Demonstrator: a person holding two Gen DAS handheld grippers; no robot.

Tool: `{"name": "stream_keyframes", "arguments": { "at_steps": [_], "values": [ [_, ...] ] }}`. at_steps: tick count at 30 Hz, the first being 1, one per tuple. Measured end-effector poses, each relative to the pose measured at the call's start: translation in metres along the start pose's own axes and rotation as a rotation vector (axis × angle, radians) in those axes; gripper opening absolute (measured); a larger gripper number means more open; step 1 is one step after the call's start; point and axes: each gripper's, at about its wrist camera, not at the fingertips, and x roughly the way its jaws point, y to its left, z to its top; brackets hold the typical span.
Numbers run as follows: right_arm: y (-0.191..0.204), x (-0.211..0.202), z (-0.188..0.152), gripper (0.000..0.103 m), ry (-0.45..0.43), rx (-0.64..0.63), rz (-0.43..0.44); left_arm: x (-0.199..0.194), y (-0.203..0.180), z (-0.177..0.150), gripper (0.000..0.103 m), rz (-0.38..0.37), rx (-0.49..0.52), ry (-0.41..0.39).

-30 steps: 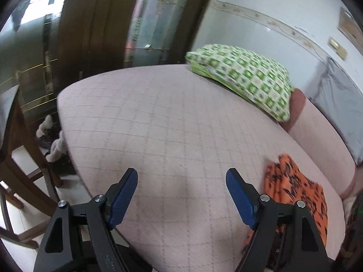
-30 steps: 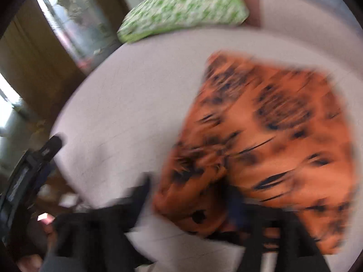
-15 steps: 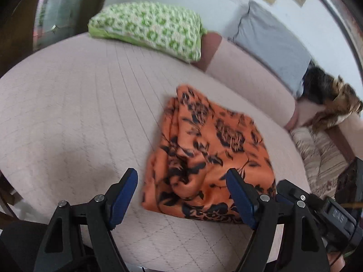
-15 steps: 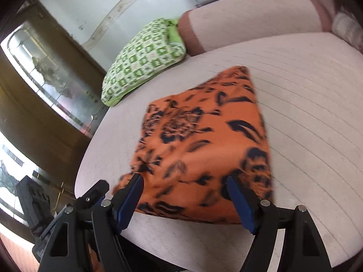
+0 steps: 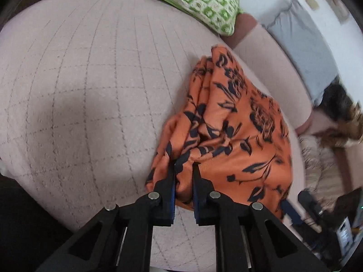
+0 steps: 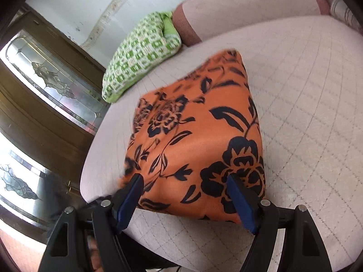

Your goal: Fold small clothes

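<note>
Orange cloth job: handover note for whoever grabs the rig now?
Left tool: jaws have just closed, now shut on the near edge of the orange cloth.
Right tool: open, jaws straddling the cloth's near edge, not gripping.
Cloth lies bunched on the pink cushion, below the green pillow.
Done: one edge pinched.
Left: right grip, then the fold.

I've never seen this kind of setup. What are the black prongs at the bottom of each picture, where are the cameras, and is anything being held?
No robot here: a person carries a hand-held gripper in each hand, and a fisheye camera on each looks along its two black fingers. In the left view, the left gripper has just closed its jaws and pinches the near edge of the orange cloth. In the right view, the right gripper is open over the same cloth, gripping nothing. The cloth lies on a pink quilted cushion, with a green pillow behind it.
</note>
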Motion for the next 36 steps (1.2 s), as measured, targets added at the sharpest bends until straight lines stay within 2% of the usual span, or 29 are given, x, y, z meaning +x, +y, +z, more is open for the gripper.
{"name": "stream_keyframes", "arguments": {
  "at_steps": [3, 6, 8, 11, 13, 15, 16, 18, 19, 21, 23, 25, 27, 28, 29, 30, 31, 33, 35, 36],
  "values": [
    [0.000, -0.007, 0.003, 0.079, -0.014, -0.009, 0.019, -0.013, -0.009, -0.001, 0.013, 0.009, 0.040, -0.054],
    [-0.002, -0.015, 0.009, 0.079, -0.046, 0.003, 0.024, -0.007, -0.004, -0.005, 0.013, 0.009, 0.022, -0.021],
    [-0.006, -0.015, 0.012, 0.084, -0.052, 0.020, 0.037, -0.008, -0.003, -0.005, 0.014, 0.013, 0.027, -0.013],
    [-0.022, 0.006, 0.014, 0.086, 0.032, 0.065, 0.065, -0.005, -0.016, -0.002, 0.016, 0.051, 0.073, -0.009],
    [-0.028, 0.004, 0.015, 0.086, 0.035, 0.092, 0.095, -0.021, -0.029, -0.001, 0.019, 0.102, 0.110, -0.052],
    [-0.030, 0.000, 0.017, 0.086, 0.039, 0.111, 0.126, -0.051, -0.046, 0.000, 0.020, 0.162, 0.185, -0.168],
    [-0.033, -0.002, 0.018, 0.086, 0.043, 0.130, 0.143, -0.060, -0.056, 0.001, 0.022, 0.169, 0.222, -0.211],
    [-0.036, -0.003, 0.018, 0.086, 0.040, 0.156, 0.170, -0.067, -0.083, 0.009, 0.034, 0.151, 0.323, -0.258],
    [-0.038, -0.005, 0.017, 0.086, 0.038, 0.169, 0.183, -0.060, -0.094, 0.015, 0.041, 0.144, 0.363, -0.254],
    [-0.042, -0.011, 0.017, 0.086, 0.023, 0.197, 0.215, -0.038, -0.115, 0.024, 0.041, 0.125, 0.444, -0.217],
    [-0.048, -0.023, 0.019, 0.086, -0.009, 0.222, 0.230, -0.014, -0.124, 0.029, 0.041, 0.138, 0.504, -0.176],
    [-0.059, -0.036, 0.023, 0.086, -0.056, 0.244, 0.214, 0.017, -0.121, 0.034, 0.041, 0.230, 0.525, -0.125],
    [-0.078, -0.036, 0.026, 0.086, -0.057, 0.301, 0.184, 0.047, -0.099, 0.032, 0.042, 0.344, 0.503, -0.044],
    [-0.090, -0.031, 0.026, 0.086, -0.035, 0.351, 0.179, 0.052, -0.090, 0.031, 0.049, 0.345, 0.498, -0.039],
    [-0.100, -0.024, 0.024, 0.086, -0.009, 0.395, 0.185, 0.050, -0.087, 0.029, 0.063, 0.358, 0.514, -0.071],
    [-0.110, -0.011, 0.019, 0.086, 0.049, 0.448, 0.200, 0.049, -0.088, 0.027, 0.065, 0.402, 0.539, -0.101],
    [-0.113, -0.003, 0.015, 0.086, 0.085, 0.473, 0.220, 0.050, -0.089, 0.025, 0.065, 0.414, 0.558, -0.106],
    [-0.103, -0.001, 0.016, 0.085, 0.072, 0.440, 0.231, 0.049, -0.086, 0.024, 0.066, 0.402, 0.548, -0.107],
    [-0.091, 0.005, 0.019, 0.078, 0.089, 0.426, 0.301, 0.050, -0.085, 0.024, 0.066, 0.392, 0.540, -0.106],
    [-0.085, 0.008, 0.020, 0.066, 0.099, 0.394, 0.257, 0.050, -0.084, 0.023, 0.066, 0.391, 0.540, -0.107]
  ]
}}
